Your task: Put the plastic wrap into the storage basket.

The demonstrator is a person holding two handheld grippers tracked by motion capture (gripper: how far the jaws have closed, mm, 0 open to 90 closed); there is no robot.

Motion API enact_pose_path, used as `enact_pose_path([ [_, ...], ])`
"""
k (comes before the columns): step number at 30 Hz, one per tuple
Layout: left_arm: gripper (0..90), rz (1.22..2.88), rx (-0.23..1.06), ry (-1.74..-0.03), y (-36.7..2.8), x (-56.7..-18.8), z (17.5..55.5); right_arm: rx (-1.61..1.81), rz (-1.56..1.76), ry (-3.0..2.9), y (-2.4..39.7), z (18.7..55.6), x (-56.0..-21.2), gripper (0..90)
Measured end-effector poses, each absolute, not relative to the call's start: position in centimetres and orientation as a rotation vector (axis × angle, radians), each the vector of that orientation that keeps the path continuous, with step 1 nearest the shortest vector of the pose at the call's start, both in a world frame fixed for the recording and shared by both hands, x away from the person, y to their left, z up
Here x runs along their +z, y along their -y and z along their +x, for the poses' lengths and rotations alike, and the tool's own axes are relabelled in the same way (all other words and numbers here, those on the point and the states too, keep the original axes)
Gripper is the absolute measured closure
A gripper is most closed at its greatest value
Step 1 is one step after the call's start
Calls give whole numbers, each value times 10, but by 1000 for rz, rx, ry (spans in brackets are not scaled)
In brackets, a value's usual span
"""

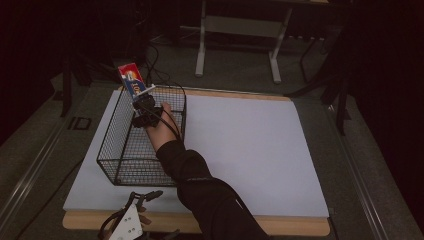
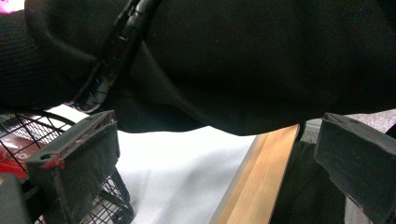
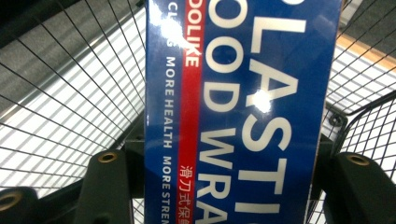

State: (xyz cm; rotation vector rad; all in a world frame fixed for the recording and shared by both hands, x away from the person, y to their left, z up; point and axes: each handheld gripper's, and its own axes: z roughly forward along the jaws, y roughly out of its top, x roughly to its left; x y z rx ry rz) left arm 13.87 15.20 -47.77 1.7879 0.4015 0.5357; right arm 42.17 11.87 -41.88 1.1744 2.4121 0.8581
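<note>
A long blue and red box of plastic food wrap point(image 1: 132, 81) sticks up over the far corner of a black wire basket point(image 1: 111, 150). My right gripper point(image 1: 143, 103) is shut on its lower end, with the arm reaching across from the right. In the right gripper view the box point(image 3: 243, 112) stands between both jaws of the right gripper point(image 3: 233, 186), with basket mesh point(image 3: 60, 93) behind it. My left gripper point(image 1: 150, 195) rests open at the table's front left edge. In its own view the left gripper point(image 2: 217, 149) holds nothing, and a black sleeve point(image 2: 233, 60) hangs above it.
The basket stands on the left part of a white board point(image 1: 250, 150) laid on a wooden tabletop point(image 1: 295, 225). A coiled cable point(image 2: 112, 56) runs along the sleeve. A metal stand point(image 1: 239, 30) and dark floor lie beyond the table.
</note>
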Motion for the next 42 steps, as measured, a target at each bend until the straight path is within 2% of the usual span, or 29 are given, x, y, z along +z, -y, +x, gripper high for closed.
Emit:
enact_pose_path([
  [30, 6, 1791, 534, -408, -153, -478, 140, 776, 1196, -2527, -117, 433, -450, 371],
  [37, 5, 1793, 532, -409, -153, -478, 140, 775, 1133, -2517, -116, 431, -447, 308],
  [41, 5, 1795, 535, -407, -153, -478, 140, 814, 1107, -2536, -112, 429, -440, 206],
  [42, 5, 1795, 535, -407, -153, -478, 140, 814, 1107, -2536, -112, 429, -440, 206],
])
